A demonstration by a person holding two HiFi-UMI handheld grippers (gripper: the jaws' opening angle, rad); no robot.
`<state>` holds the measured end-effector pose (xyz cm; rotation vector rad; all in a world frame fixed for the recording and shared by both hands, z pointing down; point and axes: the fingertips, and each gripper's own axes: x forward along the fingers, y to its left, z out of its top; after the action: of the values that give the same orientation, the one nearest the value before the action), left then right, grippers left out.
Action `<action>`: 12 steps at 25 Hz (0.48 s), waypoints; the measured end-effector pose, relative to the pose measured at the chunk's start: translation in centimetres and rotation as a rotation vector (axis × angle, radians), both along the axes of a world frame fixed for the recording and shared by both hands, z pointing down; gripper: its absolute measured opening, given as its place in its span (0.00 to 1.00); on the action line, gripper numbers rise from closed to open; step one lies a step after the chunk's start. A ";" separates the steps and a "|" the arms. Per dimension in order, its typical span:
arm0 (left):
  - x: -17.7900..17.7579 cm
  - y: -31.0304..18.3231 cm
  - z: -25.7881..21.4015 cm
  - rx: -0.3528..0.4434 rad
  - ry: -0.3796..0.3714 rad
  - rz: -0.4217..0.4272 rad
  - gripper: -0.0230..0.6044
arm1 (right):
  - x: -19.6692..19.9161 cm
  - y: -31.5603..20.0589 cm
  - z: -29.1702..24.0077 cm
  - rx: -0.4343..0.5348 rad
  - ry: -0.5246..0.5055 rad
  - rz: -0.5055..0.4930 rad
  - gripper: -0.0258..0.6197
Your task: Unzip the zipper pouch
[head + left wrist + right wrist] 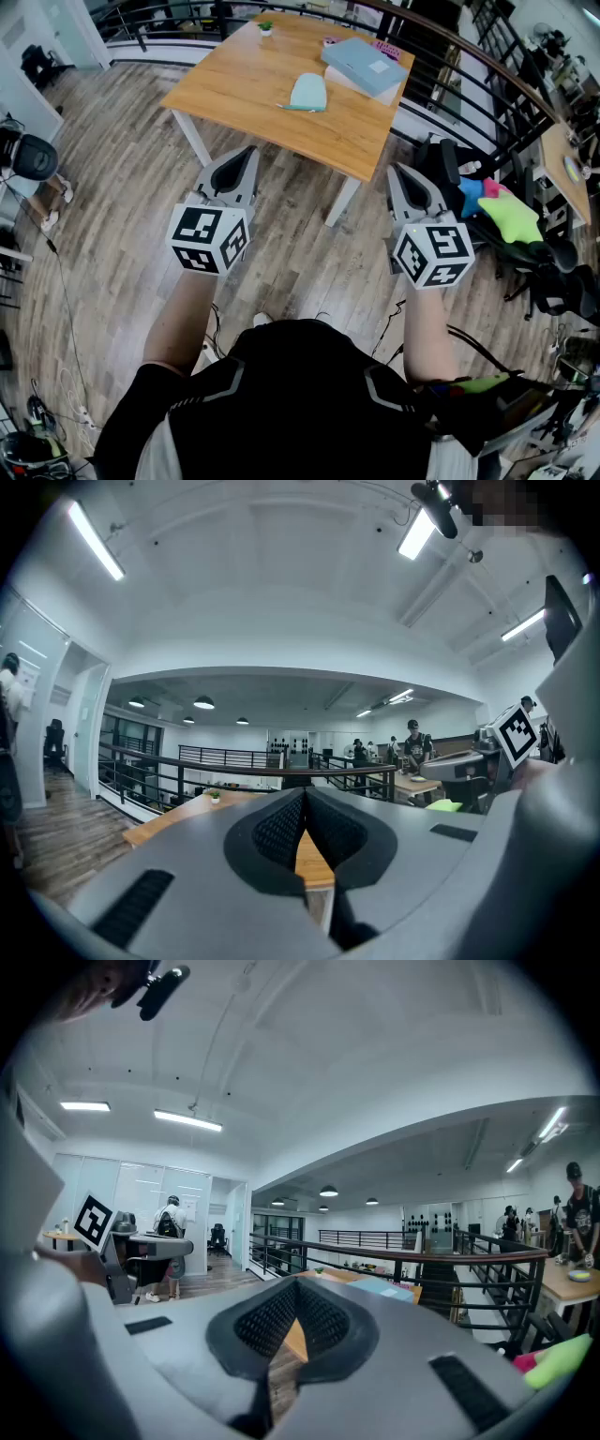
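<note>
The zipper pouch (307,92) is a pale mint, rounded pouch. It lies flat near the middle of the wooden table (234,89), with a thin teal strip along its near edge. My left gripper (249,150) and right gripper (396,169) are held level over the floor, well short of the table. Both point toward it, and both are shut with nothing between the jaws. In the left gripper view the left gripper's (305,794) jaws meet at the tip, and the right gripper's (298,1283) do the same in its own view. Neither gripper view shows the pouch.
A blue-grey flat box (366,64) lies on papers at the table's far right corner, and a small potted plant (265,28) stands at its far edge. A black railing (469,56) runs behind. A chair with bright cloths (497,211) stands right, an office chair (33,157) left.
</note>
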<state>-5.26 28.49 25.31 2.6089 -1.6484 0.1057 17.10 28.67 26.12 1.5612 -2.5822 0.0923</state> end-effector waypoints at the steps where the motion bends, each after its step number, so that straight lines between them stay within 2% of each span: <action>1: 0.0 0.1 0.0 0.002 -0.007 0.000 0.08 | -0.1 0.0 0.0 0.003 0.001 -0.001 0.05; 12: -0.5 0.6 -0.5 0.023 -0.044 -0.031 0.08 | -0.6 0.3 -1.0 0.032 -0.008 -0.030 0.05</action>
<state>-5.74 29.09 24.84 2.6150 -1.7142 0.1445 16.47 28.99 25.09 1.5350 -2.6249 0.0547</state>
